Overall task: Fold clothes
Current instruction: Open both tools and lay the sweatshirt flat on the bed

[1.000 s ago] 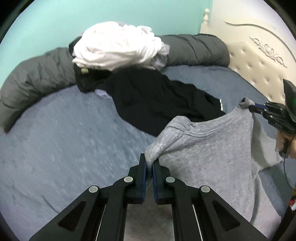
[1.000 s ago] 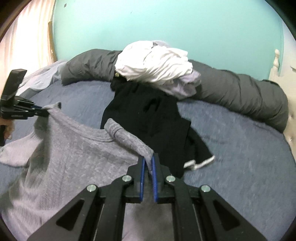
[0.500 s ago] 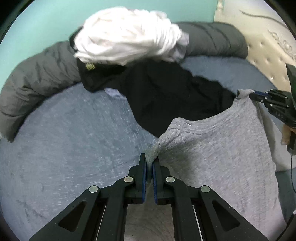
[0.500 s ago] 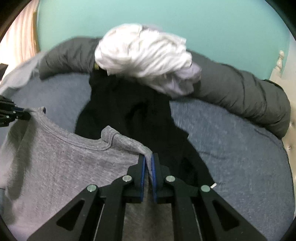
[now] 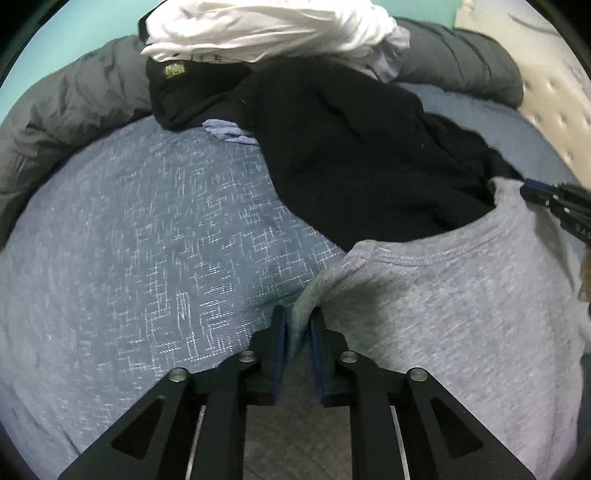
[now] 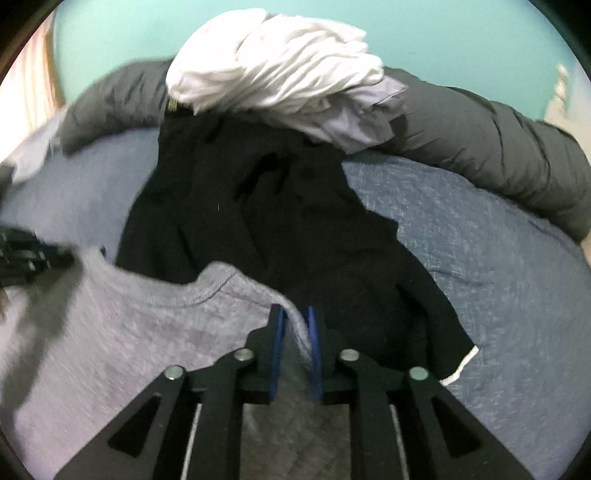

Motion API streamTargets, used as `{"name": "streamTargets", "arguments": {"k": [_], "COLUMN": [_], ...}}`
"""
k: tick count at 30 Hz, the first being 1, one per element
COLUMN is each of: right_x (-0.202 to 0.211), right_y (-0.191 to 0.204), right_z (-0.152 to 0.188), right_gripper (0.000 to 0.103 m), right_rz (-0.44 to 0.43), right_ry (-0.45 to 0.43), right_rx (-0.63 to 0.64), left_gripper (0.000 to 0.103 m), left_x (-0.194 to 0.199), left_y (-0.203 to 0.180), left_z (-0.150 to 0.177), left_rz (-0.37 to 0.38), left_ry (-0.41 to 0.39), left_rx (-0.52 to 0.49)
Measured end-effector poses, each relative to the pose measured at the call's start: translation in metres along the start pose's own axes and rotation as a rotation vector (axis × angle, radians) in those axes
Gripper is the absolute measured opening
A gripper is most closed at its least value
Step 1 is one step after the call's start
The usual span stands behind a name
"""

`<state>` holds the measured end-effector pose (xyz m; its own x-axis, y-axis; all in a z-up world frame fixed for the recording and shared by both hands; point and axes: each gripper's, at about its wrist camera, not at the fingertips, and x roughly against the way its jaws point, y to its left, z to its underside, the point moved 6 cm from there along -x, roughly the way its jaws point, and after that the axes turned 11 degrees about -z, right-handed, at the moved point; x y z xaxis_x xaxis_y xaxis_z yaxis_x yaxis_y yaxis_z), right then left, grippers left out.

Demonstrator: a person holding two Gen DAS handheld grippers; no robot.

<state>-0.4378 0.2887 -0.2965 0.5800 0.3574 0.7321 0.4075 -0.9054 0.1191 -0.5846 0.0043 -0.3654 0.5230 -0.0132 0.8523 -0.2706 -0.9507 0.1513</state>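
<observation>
- the heather-grey knit crew-neck sweatshirt (image 5: 461, 306) is spread out on the bed, collar facing the pile of other clothes, and it's pinched at both shoulders
- left gripper (image 5: 298, 325) has its blue-padded fingers (image 5: 279, 332) clamped on a bunched-up fold of the sweatshirt at one shoulder, right next to the ribbed neckline, cloth squeezed between the pads
- right gripper (image 6: 294, 325) is doing the same thing on the other shoulder, grey fabric caught between its two blue pads, so it's clenched on the sweatshirt too
- each camera catches the other gripper out at the edge of its view, black with a bit of blue at the tip, sitting right at the far corner of the collar. kinda blurry on the right wrist view
- the top edge of the sweatshirt overlaps a crumpled black garment (image 5: 362, 155) that lies just past the neckline, with a little white trim showing at one corner in the right wrist view
- beyond that there's a bundle of wrinkled white clothes (image 6: 277, 70) heaped on top of the black stuff, some pale lilac fabric poking out underneath
- everything sits on a blue-grey woven bedspread (image 5: 147, 240)
- a rolled-up dark grey puffy duvet (image 6: 498, 147) curves along the far side of the bed, against a teal wall (image 6: 461, 33)
- cream tufted headboard (image 5: 554, 107) off at the right in the left wrist view
</observation>
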Motion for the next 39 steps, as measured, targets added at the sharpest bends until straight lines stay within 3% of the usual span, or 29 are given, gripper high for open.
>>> {"name": "streamTargets", "arguments": {"k": [2,7,12,16,18,23,28,39], "right_x": [0.012,0.051,0.090,0.121,0.136,0.172,0.199,0.244], "right_y": [-0.010,-0.020,-0.008,0.008,0.017,0.041,0.053,0.074], "right_z": [-0.001,0.005,0.037,0.077,0.102,0.165,0.220,0.302], "right_gripper": [0.032,0.033,0.033,0.033,0.039,0.042,0.043,0.048], "right_rz": [0.003,-0.039,-0.118,-0.202,-0.233,-0.301,-0.317,-0.293], "right_ry": [-0.047,-0.094,-0.070,-0.036,-0.006,0.066,0.133,0.258], "right_rx": [-0.045,-0.105,-0.144,-0.192,-0.198,-0.217,-0.276,-0.295], "left_gripper": [0.033,0.036,0.038,0.038,0.039,0.045,0.045,0.045], "left_x": [0.009,0.046,0.089,0.122,0.140,0.183,0.211,0.230], "left_y": [0.007,0.032,0.036,0.030,0.027,0.019,0.014,0.006], "left_z": [-0.001,0.000,0.033,0.073,0.094,0.154,0.215,0.325], "left_rz": [0.014,0.040,0.051,0.080,0.097,0.165,0.192,0.202], "left_ry": [-0.018,-0.061,-0.055,-0.025,-0.015,0.011,0.051,0.163], "left_rx": [0.036,0.129,0.100,0.086,0.081,0.095,0.122,0.166]}}
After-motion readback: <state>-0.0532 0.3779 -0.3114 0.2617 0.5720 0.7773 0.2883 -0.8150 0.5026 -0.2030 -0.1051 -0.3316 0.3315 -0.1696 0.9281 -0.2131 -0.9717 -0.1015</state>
